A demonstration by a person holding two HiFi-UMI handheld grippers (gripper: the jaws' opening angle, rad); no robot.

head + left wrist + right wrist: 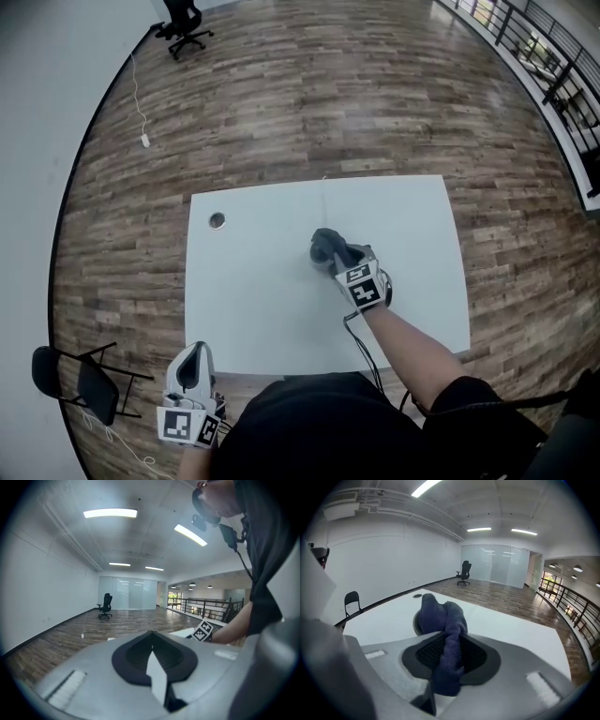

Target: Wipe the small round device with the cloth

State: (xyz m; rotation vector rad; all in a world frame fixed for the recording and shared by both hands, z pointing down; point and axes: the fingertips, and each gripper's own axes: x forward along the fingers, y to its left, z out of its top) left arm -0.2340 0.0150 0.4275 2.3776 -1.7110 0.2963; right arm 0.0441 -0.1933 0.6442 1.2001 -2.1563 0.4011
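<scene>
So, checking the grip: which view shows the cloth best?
The right gripper view: the dark blue cloth sits large and centred, pinched in the right gripper, its end hiding part of the round device. The head view shows only a small dark bunch. The left gripper view misses it.

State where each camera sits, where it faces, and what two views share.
Head view: on the person's head, down at the table; left hand-held gripper and right hand-held gripper show.
Left gripper view: on the left one, facing the office chair; jaws shut.
Right gripper view: on the right one, over the table; jaws clamp the cloth.
Shared: the cloth, in head and right gripper views.
</scene>
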